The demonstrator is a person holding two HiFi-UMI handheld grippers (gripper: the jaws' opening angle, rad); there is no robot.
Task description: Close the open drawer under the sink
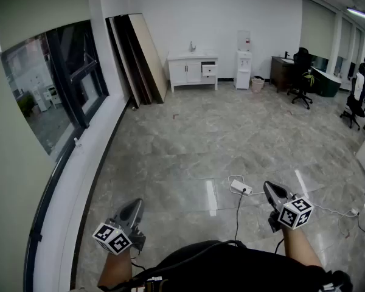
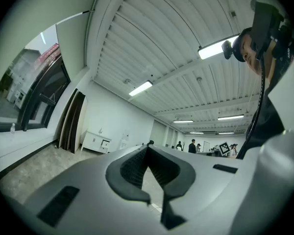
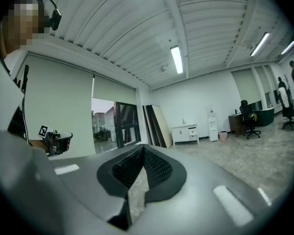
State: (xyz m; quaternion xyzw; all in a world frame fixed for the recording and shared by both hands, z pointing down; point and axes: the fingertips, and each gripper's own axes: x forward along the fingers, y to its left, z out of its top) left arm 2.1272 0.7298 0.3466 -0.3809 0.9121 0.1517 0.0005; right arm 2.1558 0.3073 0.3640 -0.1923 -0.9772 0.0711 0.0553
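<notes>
**Task item:** small white drawer (image 1: 208, 70), pulled out at the upper right of the white sink cabinet (image 1: 185, 73). The cabinet stands against the far white wall.

**Left hand-held gripper** (image 1: 132, 208): grey, with a marker cube. Its jaws are pressed together with nothing between them. It is well apart from the sink cabinet, across the grey marble-pattern floor (image 1: 188, 139). In the left gripper view the cabinet (image 2: 94, 141) shows far off, left of the jaw tips (image 2: 147, 148).

**Right hand-held gripper** (image 1: 272, 191): jaws pressed together, empty. It is also well apart from the sink cabinet. In the right gripper view the cabinet (image 3: 184, 133) shows right of the tips (image 3: 143, 148).

**Other items:**
- Brown and cream flat boards (image 1: 137, 56) lean on the wall just left of the sink cabinet.
- A white water dispenser (image 1: 244, 69) stands just right of the cabinet.
- A white power strip (image 1: 241, 187) lies on the floor, far from the cabinet.
</notes>
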